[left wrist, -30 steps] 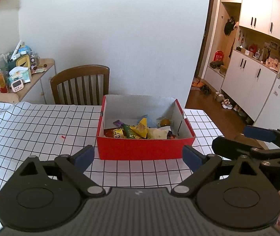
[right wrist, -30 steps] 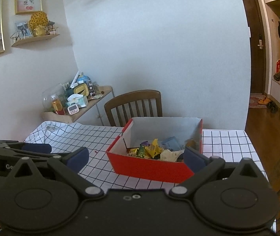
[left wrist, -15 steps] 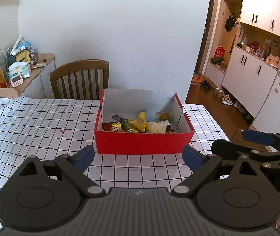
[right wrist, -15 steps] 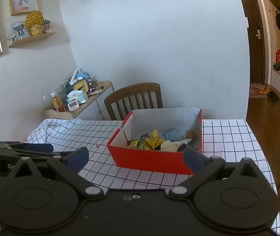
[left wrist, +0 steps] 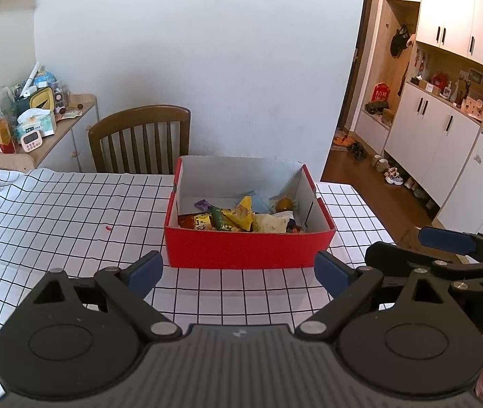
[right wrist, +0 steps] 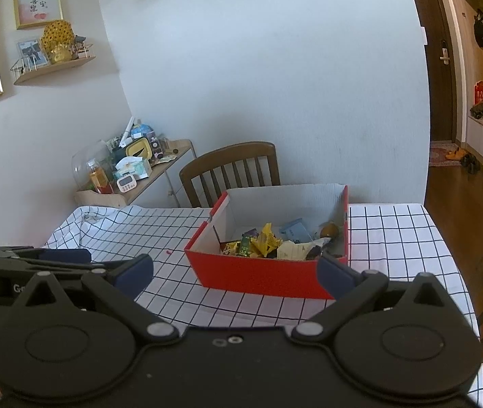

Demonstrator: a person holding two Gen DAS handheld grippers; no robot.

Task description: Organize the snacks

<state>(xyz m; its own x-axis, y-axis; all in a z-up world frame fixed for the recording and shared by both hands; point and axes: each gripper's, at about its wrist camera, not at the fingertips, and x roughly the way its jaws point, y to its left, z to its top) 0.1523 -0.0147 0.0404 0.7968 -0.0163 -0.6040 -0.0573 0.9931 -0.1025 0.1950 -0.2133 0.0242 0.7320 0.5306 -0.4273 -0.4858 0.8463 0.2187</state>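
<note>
Your snacks (left wrist: 241, 217) sit in a loose, mixed heap inside the open red cardboard box with white inner walls (left wrist: 248, 250), which stands on the counter covered by a white cloth with a black grid (left wrist: 71, 210). You can make out a yellow crinkled wrapper (left wrist: 243, 212), a green stick-shaped pack (left wrist: 219, 219), a pale cream packet (left wrist: 270, 222), a purple wrapper (left wrist: 202, 204) and a round orange-brown piece (left wrist: 284, 204) toward the far right corner. No wrapped snack shows on the cloth outside the box; only a tiny red speck (left wrist: 108, 227) lies well to its left.

Your left tongs (left wrist: 238, 272) are spread wide and hold nothing, level with the box's near wall. Your right tongs (right wrist: 236, 273) are likewise wide and hold nothing, close to that same wall.

This fits 2 readings: the snacks are gathered in the box and the job is near its close, or the heap is waiting to be sorted. The pictures do not settle which.

If you do go in, the packets overlap and the wrappers look thin and slippery, so come down over the rim, pick 1 edge that stands clear, and close gently.
</note>
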